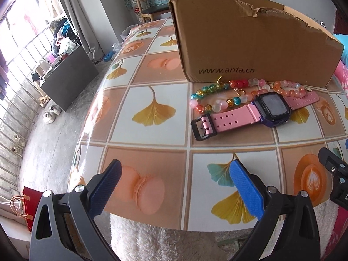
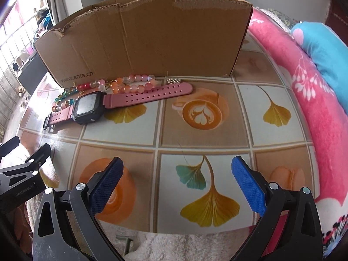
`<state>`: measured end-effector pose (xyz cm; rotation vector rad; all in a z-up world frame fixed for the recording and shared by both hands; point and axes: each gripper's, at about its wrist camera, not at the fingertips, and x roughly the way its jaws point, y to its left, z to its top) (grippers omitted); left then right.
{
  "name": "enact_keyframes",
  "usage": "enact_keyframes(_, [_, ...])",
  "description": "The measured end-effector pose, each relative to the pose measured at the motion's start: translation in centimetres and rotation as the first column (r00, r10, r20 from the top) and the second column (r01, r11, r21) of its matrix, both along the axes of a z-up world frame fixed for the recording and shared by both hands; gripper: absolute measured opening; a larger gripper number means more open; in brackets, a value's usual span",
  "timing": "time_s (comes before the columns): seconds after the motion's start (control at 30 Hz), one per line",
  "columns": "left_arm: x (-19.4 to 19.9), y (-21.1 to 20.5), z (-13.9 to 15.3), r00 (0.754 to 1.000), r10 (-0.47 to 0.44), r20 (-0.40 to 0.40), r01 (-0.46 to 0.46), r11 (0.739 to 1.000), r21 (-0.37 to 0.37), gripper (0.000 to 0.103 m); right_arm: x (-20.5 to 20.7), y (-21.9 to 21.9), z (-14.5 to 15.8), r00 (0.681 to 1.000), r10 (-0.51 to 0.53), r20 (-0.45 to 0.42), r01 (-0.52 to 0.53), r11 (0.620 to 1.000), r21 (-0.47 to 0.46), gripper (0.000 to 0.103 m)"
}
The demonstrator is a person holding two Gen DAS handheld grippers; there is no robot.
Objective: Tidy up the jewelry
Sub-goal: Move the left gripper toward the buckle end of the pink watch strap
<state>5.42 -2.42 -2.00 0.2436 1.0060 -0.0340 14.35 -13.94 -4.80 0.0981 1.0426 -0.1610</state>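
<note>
Setting: a worktop [image 1: 156,100] under a glossy cloth printed with ginkgo leaves, macarons and latte cups; a barred window and a grey curtain stand off to your left, a pink blanket [image 2: 308,91] and a blue cushion [image 2: 322,50] rise along your right edge.

Item 1, one watch [image 1: 269,108]: pink perforated strap, dark square case, black buckle. It lies flat and unfastened on the worktop, just in front of the box, its strap ends spread to either side.

Item 2, beaded bracelets [image 1: 226,95]: at least two. One mixed string of teal, yellow, red and pale pink beads lies touching the buckle side of the watch; one orange-and-pink string [image 2: 132,84] sits against the box wall behind the free strap. A small gold charm [image 2: 174,80] lies beside that strap; which string it belongs to cannot be told.

Item 3, one cardboard box [image 1: 250,43]: open top, torn upper edge, "www.anta.cn" printed low on its front. It stands upright behind the jewelry, its contents hidden from both views.

Your left gripper [image 1: 176,187]: hovering low over the near edge of the worktop, pointed at the watch, well short of it. Jaws spread wide, blue pads bare, nothing between them.

Your right gripper [image 2: 177,184]: level beside the left, over a ginkgo tile, apart from all jewelry. Jaws spread wide, holding nothing.
</note>
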Motion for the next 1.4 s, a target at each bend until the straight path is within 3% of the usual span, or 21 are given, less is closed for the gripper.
enact_keyframes(0.13, [0.1, 0.3, 0.0, 1.000, -0.014, -0.010, 0.014, 1.000, -0.012, 0.098, 0.6, -1.1, 0.1, 0.999, 0.005, 0.032, -0.006, 0.999, 0.039, 0.096])
enact_keyframes(0.3, [1.1, 1.6, -0.3, 0.998, -0.016, -0.053, 0.011, 0.996, -0.094, 0.098, 1.5, -2.8, 0.9, 0.996, 0.012, 0.086, -0.022, 0.993, 0.118, 0.096])
enact_keyframes(0.43, [1.6, 2.2, -0.6, 0.996, -0.073, -0.056, 0.063, 0.985, -0.163, 0.098, 2.5, -4.3, 1.3, 0.992, 0.005, 0.122, -0.030, 0.980, 0.197, 0.094])
enact_keyframes(0.67, [1.8, 2.1, -0.7, 0.993, -0.116, -0.026, 0.110, 0.979, -0.171, 0.098, 4.5, -5.6, 1.2, 0.990, -0.011, 0.139, -0.026, 0.964, 0.263, 0.075])
enact_keyframes(0.77, [1.3, 2.3, -0.4, 0.991, -0.133, 0.026, 0.135, 0.973, -0.188, 0.097, 6.1, -6.7, 0.9, 0.991, -0.021, 0.129, -0.013, 0.966, 0.259, 0.065])
enact_keyframes(1.0, [2.1, 2.3, 0.5, 0.977, -0.201, 0.076, 0.214, 0.924, -0.317, 0.074, 8.4, -8.1, 0.7, 0.990, -0.036, 0.137, 0.006, 0.977, 0.212, 0.048])
enact_keyframes(1.1, [2.7, 1.8, 0.1, 0.974, -0.220, 0.062, 0.228, 0.921, -0.314, 0.066, 9.3, -8.3, 0.6, 0.990, -0.033, 0.137, 0.005, 0.981, 0.195, 0.041])
enact_keyframes(1.27, [2.9, 1.1, 0.1, 0.961, -0.267, 0.074, 0.277, 0.911, -0.305, 0.062, 11.1, -8.7, 0.4, 0.990, -0.018, 0.138, -0.006, 0.985, 0.171, 0.032])
enact_keyframes(1.4, [3.2, 0.5, 0.1, 0.949, -0.303, 0.082, 0.313, 0.899, -0.305, 0.053, 11.9, -8.4, 0.3, 0.991, 0.012, 0.133, -0.032, 0.989, 0.147, 0.018])
